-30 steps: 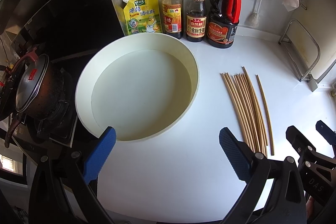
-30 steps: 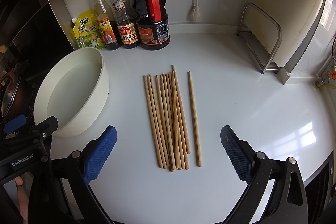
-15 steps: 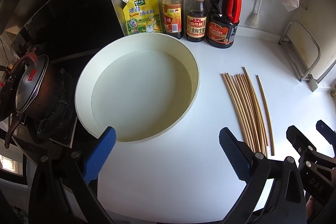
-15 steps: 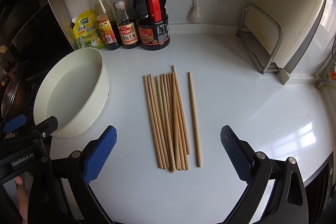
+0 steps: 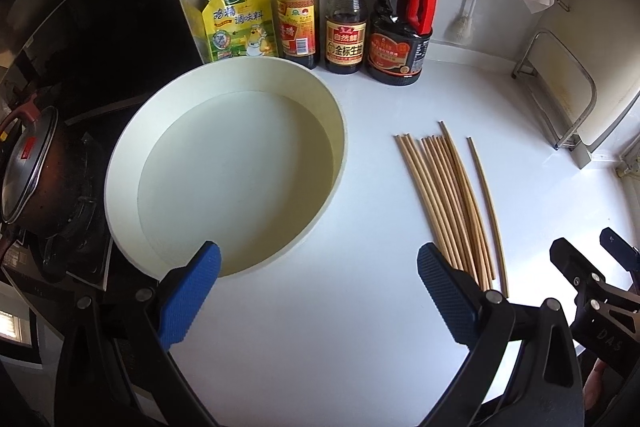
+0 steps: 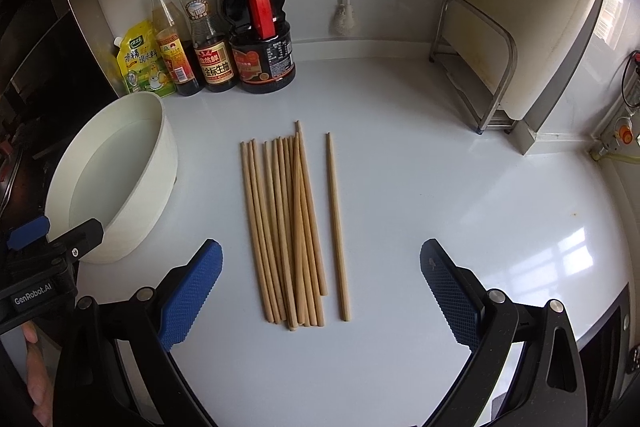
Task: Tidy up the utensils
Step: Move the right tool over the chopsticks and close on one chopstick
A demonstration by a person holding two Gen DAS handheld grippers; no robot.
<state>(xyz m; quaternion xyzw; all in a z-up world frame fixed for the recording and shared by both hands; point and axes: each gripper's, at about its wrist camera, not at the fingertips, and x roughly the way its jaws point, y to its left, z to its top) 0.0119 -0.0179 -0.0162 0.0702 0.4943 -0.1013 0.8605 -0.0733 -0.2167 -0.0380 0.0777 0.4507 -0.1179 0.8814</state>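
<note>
1. White surface (image 6: 400,187), glossy and lit from the right; same as a second ago, nothing shifted on it.
2. Round white basin (image 5: 224,99) at the left, empty, partly under the left gripper (image 5: 318,291); well apart from the utensils and unmoved since the earlier frames.
3. Left gripper held over the near rim of the basin, blue fingers (image 5: 188,299) wide apart and holding nothing; same pose as before.
4. Right gripper (image 6: 320,295) poised low above the near ends of the wooden sticks, fingers (image 6: 450,295) spread wide on either side, touching none; no change from half a second ago.
5. Bundle of chopsticks (image 6: 286,227) lying lengthwise between the right fingers, a few crossing one another; single chopstick (image 6: 336,223) just beside it to the right, apart.
6. At the back wall: dark soy jug (image 6: 260,39), two smaller bottles (image 6: 206,39), yellow pouch (image 6: 142,63); metal rack (image 6: 476,67) at right. Nothing between fingers and sticks.
</note>
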